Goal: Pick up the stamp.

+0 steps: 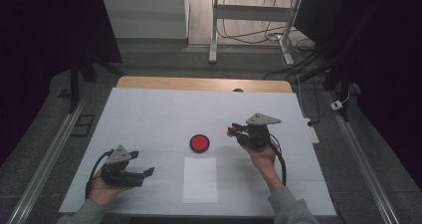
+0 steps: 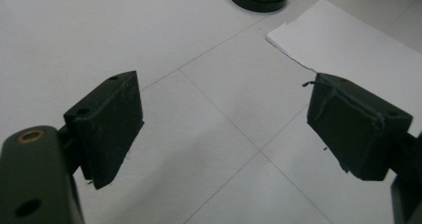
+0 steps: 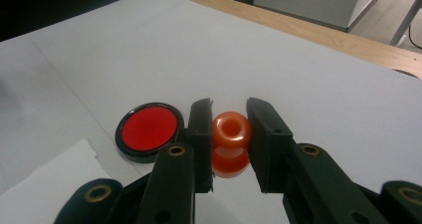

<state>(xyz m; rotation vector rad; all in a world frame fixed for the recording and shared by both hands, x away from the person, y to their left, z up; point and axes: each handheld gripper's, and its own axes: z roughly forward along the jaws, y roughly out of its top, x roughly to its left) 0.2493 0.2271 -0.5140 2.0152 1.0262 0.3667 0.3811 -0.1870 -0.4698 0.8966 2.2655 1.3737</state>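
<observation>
Jaws of right gripper (image 3: pixel 229 134) around orange ring (image 3: pixel 231 140)

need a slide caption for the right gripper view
Right gripper shut on an orange ring, beside a red disc.

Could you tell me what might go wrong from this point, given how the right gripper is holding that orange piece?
The right gripper pinches the rounded, glossy orange piece only at its sides, so it might slip or twist out. If dropped, it could roll across the table or strike the red disc.
</observation>
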